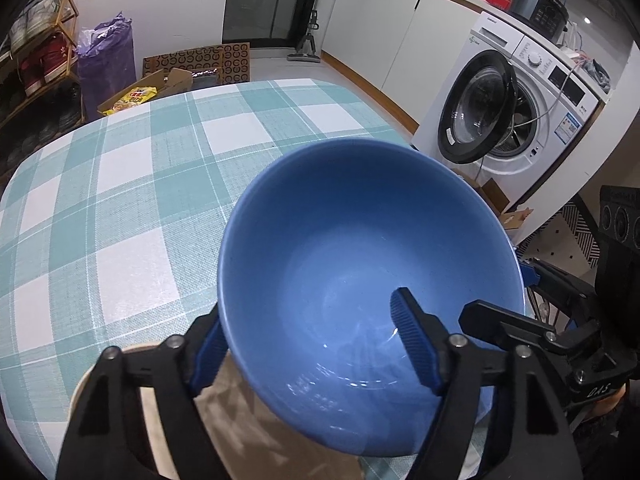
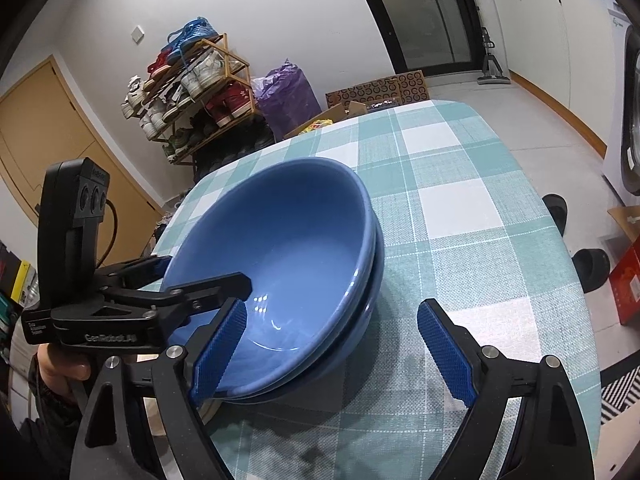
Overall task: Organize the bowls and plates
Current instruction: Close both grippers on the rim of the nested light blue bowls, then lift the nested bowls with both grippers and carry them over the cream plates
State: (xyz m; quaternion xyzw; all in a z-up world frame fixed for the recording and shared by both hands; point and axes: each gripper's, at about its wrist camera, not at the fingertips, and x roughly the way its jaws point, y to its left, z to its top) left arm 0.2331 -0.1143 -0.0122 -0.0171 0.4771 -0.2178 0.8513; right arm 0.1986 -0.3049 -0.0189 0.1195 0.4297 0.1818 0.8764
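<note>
Left claw (image 1: 312, 344) half-closed (angled down); right claw (image 2: 332, 344) wide.

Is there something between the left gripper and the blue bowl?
Nothing visible. The left gripper already straddles the blue bowl's near rim, one finger inside and one outside.

Two nested blue bowls (image 2: 280, 248) on checked tablecloth (image 2: 460, 208)
</note>
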